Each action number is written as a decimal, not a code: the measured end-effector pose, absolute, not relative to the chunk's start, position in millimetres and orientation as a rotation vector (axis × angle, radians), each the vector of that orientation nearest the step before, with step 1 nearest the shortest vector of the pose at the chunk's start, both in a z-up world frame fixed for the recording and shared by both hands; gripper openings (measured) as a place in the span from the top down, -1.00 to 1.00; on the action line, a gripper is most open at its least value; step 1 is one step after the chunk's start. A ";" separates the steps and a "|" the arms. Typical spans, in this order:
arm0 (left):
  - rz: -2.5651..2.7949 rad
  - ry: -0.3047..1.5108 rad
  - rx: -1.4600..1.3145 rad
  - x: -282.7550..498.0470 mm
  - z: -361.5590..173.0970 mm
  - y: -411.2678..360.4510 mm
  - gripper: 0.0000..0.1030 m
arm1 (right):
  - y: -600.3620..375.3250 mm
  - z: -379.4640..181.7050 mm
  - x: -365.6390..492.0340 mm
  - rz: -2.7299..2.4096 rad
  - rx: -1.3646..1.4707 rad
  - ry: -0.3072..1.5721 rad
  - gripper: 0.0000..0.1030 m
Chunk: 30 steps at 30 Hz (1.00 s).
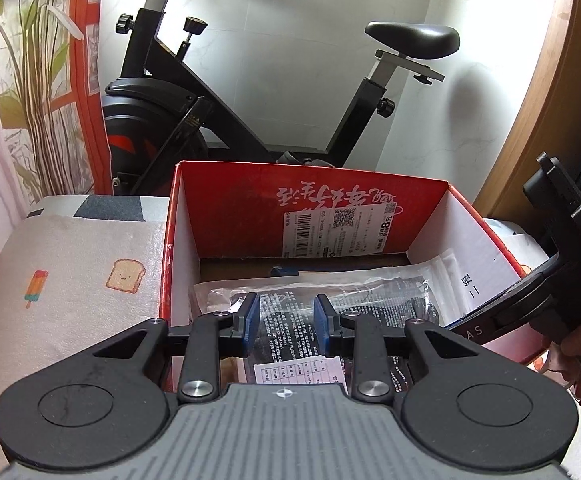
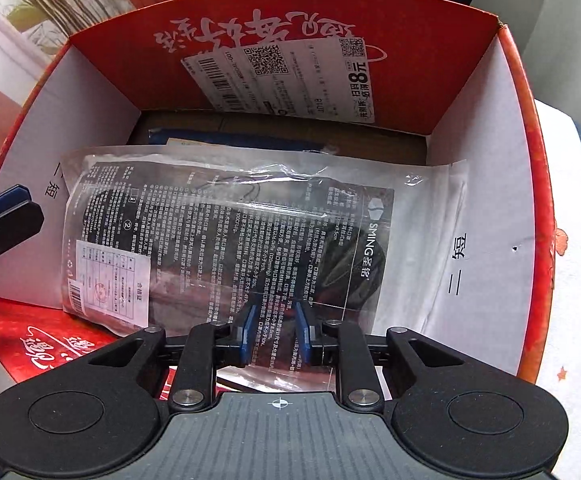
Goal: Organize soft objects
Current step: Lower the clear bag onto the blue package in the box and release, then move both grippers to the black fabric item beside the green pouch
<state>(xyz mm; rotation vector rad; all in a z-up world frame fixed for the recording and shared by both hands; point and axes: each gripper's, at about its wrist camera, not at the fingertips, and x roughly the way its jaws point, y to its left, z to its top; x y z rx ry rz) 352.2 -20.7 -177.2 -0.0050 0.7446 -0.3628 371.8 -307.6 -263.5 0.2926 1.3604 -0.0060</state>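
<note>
Right gripper: jaws narrowed to a small gap astride the near edge of a clear plastic packet; the film passes between the blue pads, though whether they pinch it or only stand around it cannot be told. Left gripper: jaws moderately open, empty, poised above the near rim of the box and pointing down at the same packet. Packet: transparent sleeve with a dark soft item inside and a printed insert, lying flat in the red cardboard box, its near end overhanging the low near wall, its far end well short of the far wall. Beneath it, toward the far side, a blue-edged flat item, mostly hidden. Box: white inner walls, a shipping label on the far wall, standing on a cushioned surface with a toast-and-lolly print. Beyond, an exercise bike against a white wall; plants far left. Step in hand, as judged: settling the packet fully inside the box. To do it well, slide or lower the near edge inward until nothing overhangs, release only once it lies flat, and keep the left gripper ready to steady the box wall or press down slippery film.
</note>
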 end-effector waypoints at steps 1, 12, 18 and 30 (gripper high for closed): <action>-0.359 0.746 -0.002 351.3 -176.6 -20.6 0.39 | -306.9 -263.2 371.4 -0.015 0.297 1.359 0.58; -0.325 0.702 0.018 328.9 -153.2 -17.1 -0.43 | -298.8 -213.4 342.5 -0.120 0.281 1.205 -0.42; -0.317 0.651 0.042 304.8 -134.6 -13.1 -1.00 | -289.8 -183.1 317.2 -0.108 0.277 1.101 -0.99; -0.309 0.635 0.068 231.9 -145.1 7.5 -1.00 | -272.2 -167.3 211.1 -0.090 0.284 0.825 -0.99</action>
